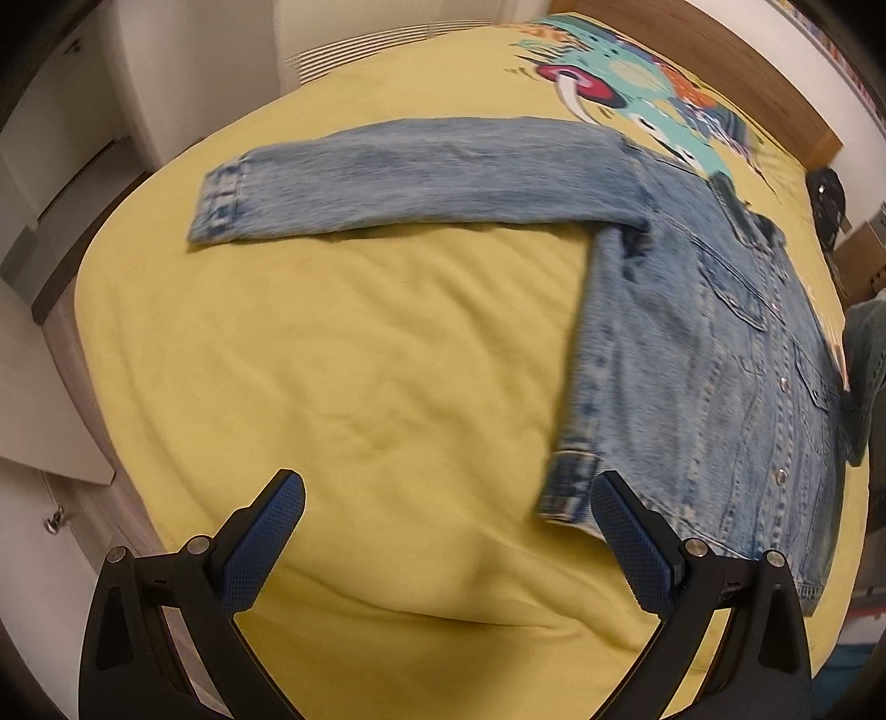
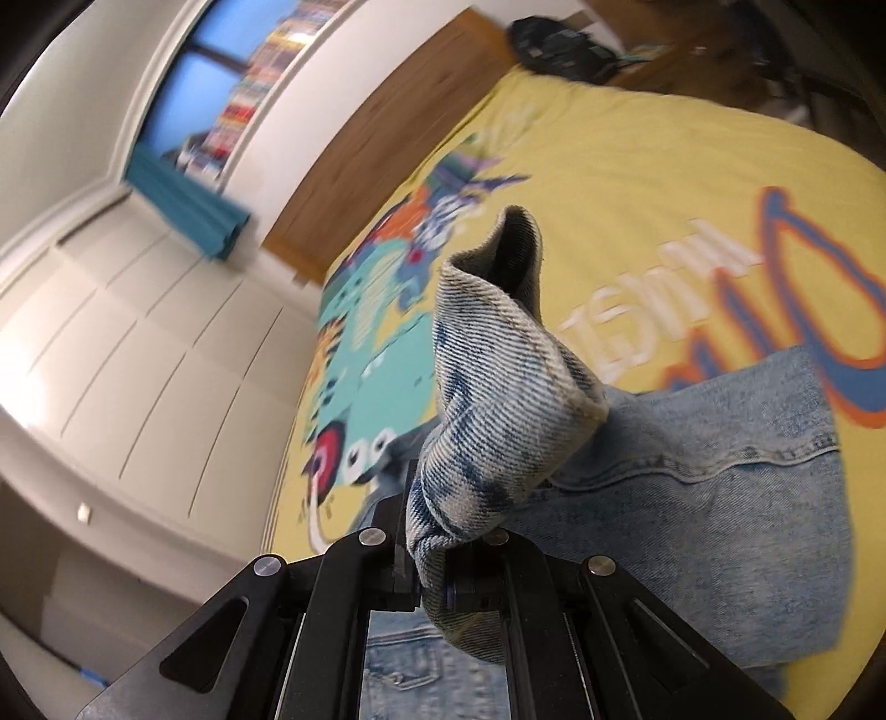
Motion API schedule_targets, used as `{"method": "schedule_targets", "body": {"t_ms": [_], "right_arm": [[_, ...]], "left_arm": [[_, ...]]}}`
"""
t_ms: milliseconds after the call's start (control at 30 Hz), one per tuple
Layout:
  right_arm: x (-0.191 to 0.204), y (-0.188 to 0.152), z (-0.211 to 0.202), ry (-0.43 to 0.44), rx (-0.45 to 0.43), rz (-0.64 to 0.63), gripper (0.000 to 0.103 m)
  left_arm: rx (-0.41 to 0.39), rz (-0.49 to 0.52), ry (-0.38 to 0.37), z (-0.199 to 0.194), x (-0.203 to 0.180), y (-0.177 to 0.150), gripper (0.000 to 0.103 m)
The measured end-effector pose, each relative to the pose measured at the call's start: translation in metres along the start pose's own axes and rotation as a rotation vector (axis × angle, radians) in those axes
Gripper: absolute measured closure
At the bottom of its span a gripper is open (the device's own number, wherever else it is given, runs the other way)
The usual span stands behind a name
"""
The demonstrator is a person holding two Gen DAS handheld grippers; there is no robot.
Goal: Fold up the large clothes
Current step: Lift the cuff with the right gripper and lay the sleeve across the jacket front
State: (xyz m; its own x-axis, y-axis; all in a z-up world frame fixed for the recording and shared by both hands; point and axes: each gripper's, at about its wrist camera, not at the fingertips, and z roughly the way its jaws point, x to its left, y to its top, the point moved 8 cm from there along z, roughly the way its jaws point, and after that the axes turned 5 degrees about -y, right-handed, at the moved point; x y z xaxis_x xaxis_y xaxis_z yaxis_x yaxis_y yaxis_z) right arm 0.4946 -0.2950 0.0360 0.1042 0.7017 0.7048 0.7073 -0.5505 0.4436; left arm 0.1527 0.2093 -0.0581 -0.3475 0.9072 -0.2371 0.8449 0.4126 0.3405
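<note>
A light-blue denim jacket (image 1: 703, 354) lies on the yellow bedspread (image 1: 332, 360), front up with snap buttons showing. One sleeve (image 1: 421, 177) stretches out flat to the left. My left gripper (image 1: 448, 531) hovers open over the bedspread, its right finger (image 1: 637, 548) next to the jacket's bottom hem corner, nothing between the pads. In the right wrist view my right gripper (image 2: 437, 576) is shut on the cuff (image 2: 498, 399) of the other sleeve, which bunches up and stands above the jaws. The rest of that jacket (image 2: 720, 498) trails below to the right.
The bedspread (image 2: 637, 183) carries a colourful cartoon print (image 2: 376, 332) and large lettering. A wooden headboard (image 2: 376, 149) and white cupboard doors (image 2: 138, 343) lie beyond the bed. A dark bag (image 2: 559, 44) sits past the far edge. White furniture (image 1: 50, 277) flanks the bed's left side.
</note>
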Motion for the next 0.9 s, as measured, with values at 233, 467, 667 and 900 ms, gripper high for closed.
{"method": "schedule_targets", "body": {"t_ms": [233, 467, 667, 900], "right_arm": [[0.049, -0.040, 0.049, 0.017, 0.069, -0.113, 0.098], [0.081, -0.106, 0.096, -0.037, 0.161, -0.315, 0.098], [0.082, -0.164, 0.131, -0.129, 0.252, -0.465, 0.096], [0.079, -0.219, 0.166, -0.247, 0.347, -0.612, 0.090]], "left_arm": [[-0.001, -0.039, 0.014, -0.001, 0.026, -0.001, 0.001], [0.015, -0.048, 0.019, 0.005, 0.036, -0.005, 0.001], [0.026, -0.043, 0.022, 0.009, 0.038, -0.009, 0.001], [0.034, -0.038, 0.030, 0.011, 0.037, -0.010, 0.001]]}}
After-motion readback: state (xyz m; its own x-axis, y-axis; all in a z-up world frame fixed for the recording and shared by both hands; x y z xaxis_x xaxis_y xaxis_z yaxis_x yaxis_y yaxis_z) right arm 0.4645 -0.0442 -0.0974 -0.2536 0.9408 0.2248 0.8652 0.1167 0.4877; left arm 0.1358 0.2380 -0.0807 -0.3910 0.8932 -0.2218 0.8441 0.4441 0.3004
